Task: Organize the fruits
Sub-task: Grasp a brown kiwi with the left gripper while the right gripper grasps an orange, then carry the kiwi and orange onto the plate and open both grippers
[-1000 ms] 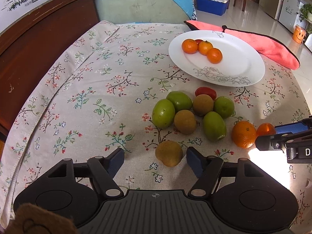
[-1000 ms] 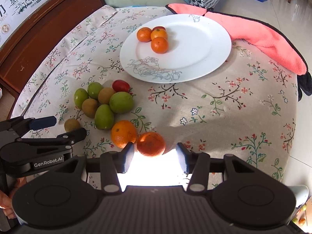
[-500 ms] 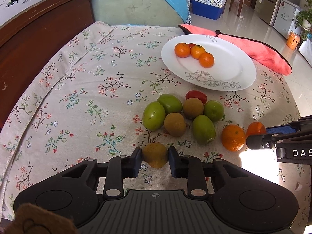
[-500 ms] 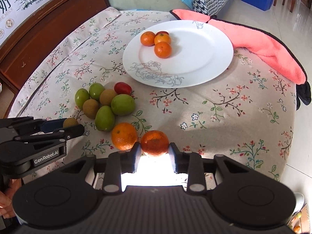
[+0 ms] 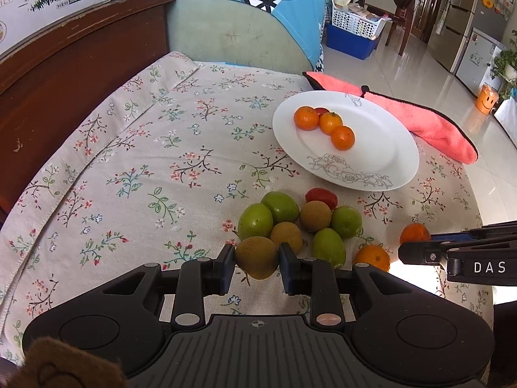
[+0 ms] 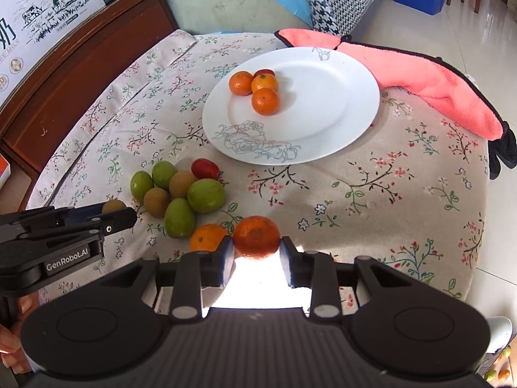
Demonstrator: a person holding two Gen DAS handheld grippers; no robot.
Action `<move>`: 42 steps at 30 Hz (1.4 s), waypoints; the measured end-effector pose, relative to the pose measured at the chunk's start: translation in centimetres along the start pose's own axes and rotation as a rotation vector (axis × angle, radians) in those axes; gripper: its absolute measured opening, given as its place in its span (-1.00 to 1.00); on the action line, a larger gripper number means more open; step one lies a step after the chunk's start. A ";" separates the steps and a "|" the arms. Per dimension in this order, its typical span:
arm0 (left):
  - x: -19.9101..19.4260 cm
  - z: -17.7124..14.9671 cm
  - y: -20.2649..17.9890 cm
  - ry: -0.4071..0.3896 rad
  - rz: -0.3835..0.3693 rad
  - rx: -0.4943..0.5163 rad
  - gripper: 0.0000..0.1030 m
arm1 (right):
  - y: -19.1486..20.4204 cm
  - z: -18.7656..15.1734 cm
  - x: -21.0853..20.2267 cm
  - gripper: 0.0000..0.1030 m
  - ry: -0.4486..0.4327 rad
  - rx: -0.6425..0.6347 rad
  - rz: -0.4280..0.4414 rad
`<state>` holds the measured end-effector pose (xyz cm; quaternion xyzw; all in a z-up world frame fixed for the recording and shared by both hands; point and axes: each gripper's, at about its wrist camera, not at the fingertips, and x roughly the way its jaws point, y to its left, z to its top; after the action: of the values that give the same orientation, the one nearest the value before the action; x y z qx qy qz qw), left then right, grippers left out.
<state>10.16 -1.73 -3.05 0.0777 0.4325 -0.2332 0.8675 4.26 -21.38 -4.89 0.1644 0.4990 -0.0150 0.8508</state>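
On a counter [image 5: 135, 148] covered with a flowered cloth, the left gripper [image 5: 257, 263] had its fingers closed on a brown fruit [image 5: 257, 257]. The right gripper [image 6: 257, 250] pinched an orange [image 6: 256, 235] the same way. Both fruits sat at the near edge of a loose pile [image 6: 177, 190], the easiest ones to reach. Beyond it a white plate [image 6: 339, 110] already held three oranges [image 6: 258, 89], so it was likely the sorting spot.
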 end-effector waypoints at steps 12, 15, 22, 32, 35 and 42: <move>-1.0 2.3 -1.0 -0.064 -0.035 -0.041 -0.48 | -1.4 1.8 -1.6 -0.39 -0.069 0.064 0.026; -1.1 3.0 -1.3 -0.077 -0.044 -0.049 -0.48 | -1.6 2.3 -2.1 -0.39 -0.090 0.071 0.036; -0.7 5.1 -2.3 -0.104 -0.054 -0.050 -0.48 | -1.9 4.0 -2.6 -0.40 -0.129 0.086 0.056; 1.0 7.9 -3.7 -0.110 -0.070 -0.066 -0.48 | -2.7 7.3 -2.6 -0.40 -0.189 0.092 0.044; 2.0 8.6 -4.1 -0.108 -0.071 -0.064 -0.48 | -3.7 8.7 -2.3 -0.40 -0.203 0.130 0.045; 4.5 9.9 -4.3 -0.083 -0.064 -0.071 -0.48 | -5.3 10.8 -0.3 -0.40 -0.193 0.219 0.059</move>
<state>17.55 -10.37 -0.22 0.0235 0.4063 -0.2482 0.8790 12.20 -29.59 -1.17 0.2685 0.4050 -0.0599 0.8720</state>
